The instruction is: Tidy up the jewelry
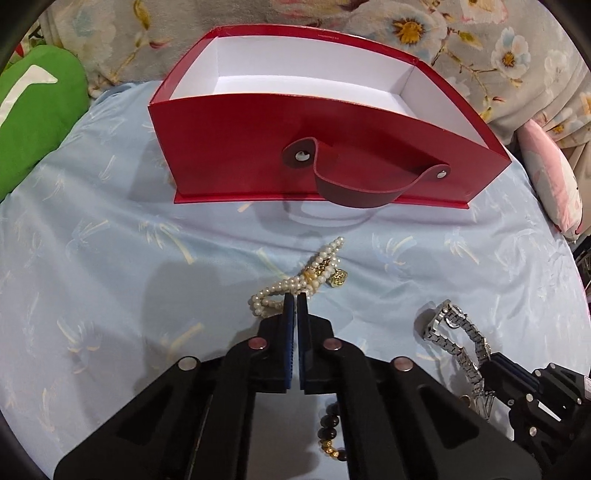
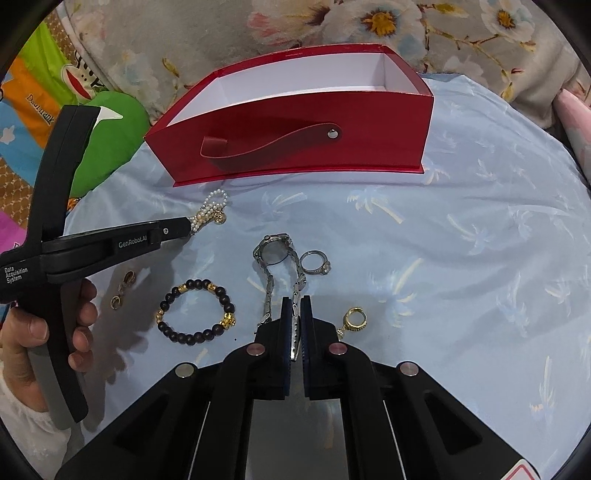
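Left claw (image 1: 295, 295) is closed on the pearl bracelet (image 1: 295, 277), which lies before the red box (image 1: 258, 155); right claw (image 2: 295, 299) is closed on the band of the metal watch (image 2: 275, 251). Both pieces judged light, limp and slippery, best pinched across the strand or links. The surface is a soft, creased blue bedsheet (image 2: 461, 240), with floral bedding (image 2: 351, 22) crowding behind.

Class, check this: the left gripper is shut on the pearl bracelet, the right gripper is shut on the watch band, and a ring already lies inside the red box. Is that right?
Not quite. The red box looks empty in the left wrist view; the ring lies on the sheet beside the watch, as the right wrist view shows. The rest stands: left gripper on pearl bracelet, right gripper on the band.
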